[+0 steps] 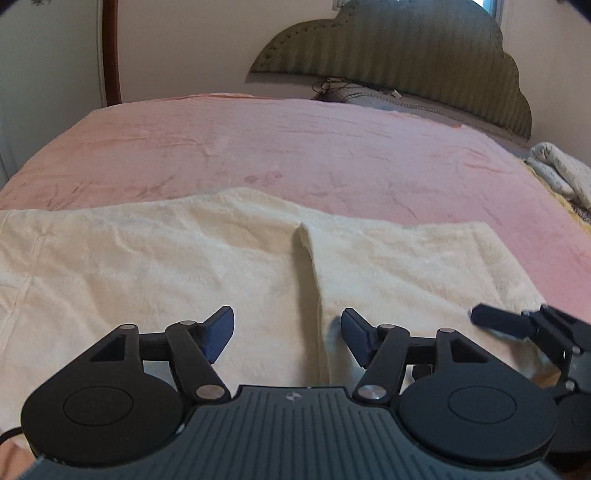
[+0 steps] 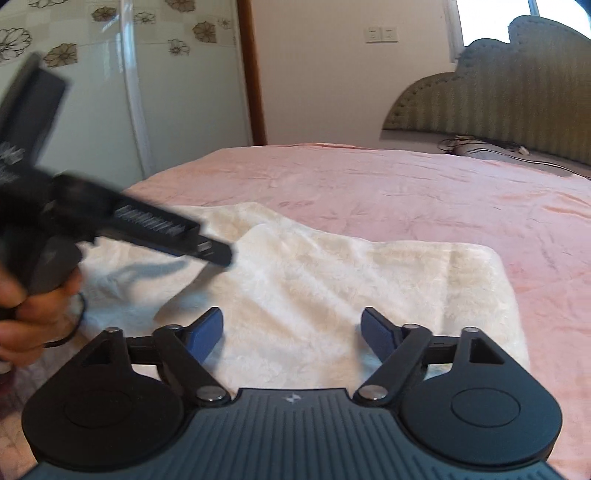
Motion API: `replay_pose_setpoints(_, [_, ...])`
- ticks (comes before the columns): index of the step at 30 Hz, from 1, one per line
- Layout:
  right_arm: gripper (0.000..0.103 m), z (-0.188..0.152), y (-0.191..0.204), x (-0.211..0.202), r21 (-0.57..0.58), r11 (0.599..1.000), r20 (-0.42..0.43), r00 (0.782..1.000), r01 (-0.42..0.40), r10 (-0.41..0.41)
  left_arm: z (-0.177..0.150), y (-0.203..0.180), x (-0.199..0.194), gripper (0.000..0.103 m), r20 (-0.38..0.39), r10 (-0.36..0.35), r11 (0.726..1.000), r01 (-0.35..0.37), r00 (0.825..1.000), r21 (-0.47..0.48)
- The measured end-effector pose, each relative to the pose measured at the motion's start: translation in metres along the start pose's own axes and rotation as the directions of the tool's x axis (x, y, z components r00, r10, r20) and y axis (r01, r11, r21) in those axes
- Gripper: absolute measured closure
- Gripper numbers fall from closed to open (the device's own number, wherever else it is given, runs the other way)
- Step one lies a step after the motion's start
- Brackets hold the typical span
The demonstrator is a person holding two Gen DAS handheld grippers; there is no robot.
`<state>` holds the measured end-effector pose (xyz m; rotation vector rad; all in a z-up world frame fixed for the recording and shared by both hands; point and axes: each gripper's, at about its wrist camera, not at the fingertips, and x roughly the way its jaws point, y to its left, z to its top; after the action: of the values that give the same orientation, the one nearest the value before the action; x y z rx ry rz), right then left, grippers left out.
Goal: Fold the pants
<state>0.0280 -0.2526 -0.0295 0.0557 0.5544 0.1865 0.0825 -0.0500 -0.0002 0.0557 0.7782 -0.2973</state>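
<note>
**Cream pants folded on a pink bed, both grippers apart**

Left wrist view: the left gripper (image 1: 287, 334) hangs over the cream pants (image 1: 184, 266) with its blue-padded fingers (image 1: 219, 334) apart and nothing between them; the pads do not touch the cloth. The pants lie flat on the near part of the pink bedspread (image 1: 295, 147), and one layer is folded over, so that a fold edge (image 1: 306, 266) runs from the middle toward the camera. At the right edge the right gripper (image 1: 517, 325) shows from the side, low over the cloth near its right corner. Behind the bed stands a green scalloped headboard (image 1: 406, 55); a dark wooden post (image 1: 110, 51) rises along the pale wall at the left; a white knitted cloth (image 1: 561, 170) lies at the right edge of the bed.

Right wrist view: the right gripper (image 2: 292, 334) has its fingers (image 2: 207, 334) wide apart, empty, above the folded pants (image 2: 351, 280); the pants lie on the near side of the pink bedspread (image 2: 406, 184). At the left a hand (image 2: 33, 314) holds the left gripper (image 2: 207, 251), blurred, above the cloth. The room shows a flowered glass panel (image 2: 92, 74), a brown door frame (image 2: 255, 74), two wall switches (image 2: 382, 34) and the headboard (image 2: 498, 85).
</note>
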Motion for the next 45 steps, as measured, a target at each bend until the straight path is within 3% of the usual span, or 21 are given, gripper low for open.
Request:
replay_pose_setpoints(3, [0.019,-0.004,0.005,0.004,-0.035,0.999,-0.025,0.999,0.025,-0.026,-0.014,-0.006,0.003,0.035,0.013,0.043,0.998,-0.044,0.999,0.044])
replay_pose_setpoints(7, [0.017,0.004,0.007,-0.011,-0.040,0.999,0.059,0.998,0.026,-0.024,-0.013,-0.007,-0.012,0.035,0.057,0.078,0.996,-0.080,0.995,0.039])
replay_pose_setpoints(13, [0.016,0.002,-0.004,0.003,0.025,1.000,0.002,1.000,0.019,-0.019,-0.015,0.006,-0.019,0.030,0.095,0.145,0.989,-0.144,0.985,-0.023])
replay_pose_setpoints(16, [0.016,0.001,-0.002,0.004,0.010,1.000,0.005,1.000,0.024,-0.024,-0.023,0.013,-0.010,0.013,0.114,0.208,0.977,-0.201,0.971,-0.071])
replay_pose_setpoints(17, [0.015,0.001,-0.003,0.005,0.009,1.000,0.005,1.000,0.022,-0.022,-0.028,0.014,-0.004,0.000,0.109,0.237,0.970,-0.230,0.965,-0.078])
replay_pose_setpoints(19, [0.012,-0.001,-0.004,0.006,0.017,1.000,0.001,1.000,0.014,-0.014,-0.038,0.014,0.004,0.000,0.113,0.289,0.957,-0.283,0.951,-0.070])
replay_pose_setpoints(34, [0.003,-0.004,0.005,0.011,-0.022,1.000,-0.005,1.000,0.011,-0.011,-0.040,0.014,-0.002,0.000,0.109,0.277,0.959,-0.268,0.955,-0.089])
replay_pose_setpoints(45, [0.002,-0.006,0.006,0.009,-0.025,1.000,-0.007,1.000,0.017,-0.018,-0.041,0.014,-0.002,0.000,0.109,0.277,0.959,-0.268,0.955,-0.089])
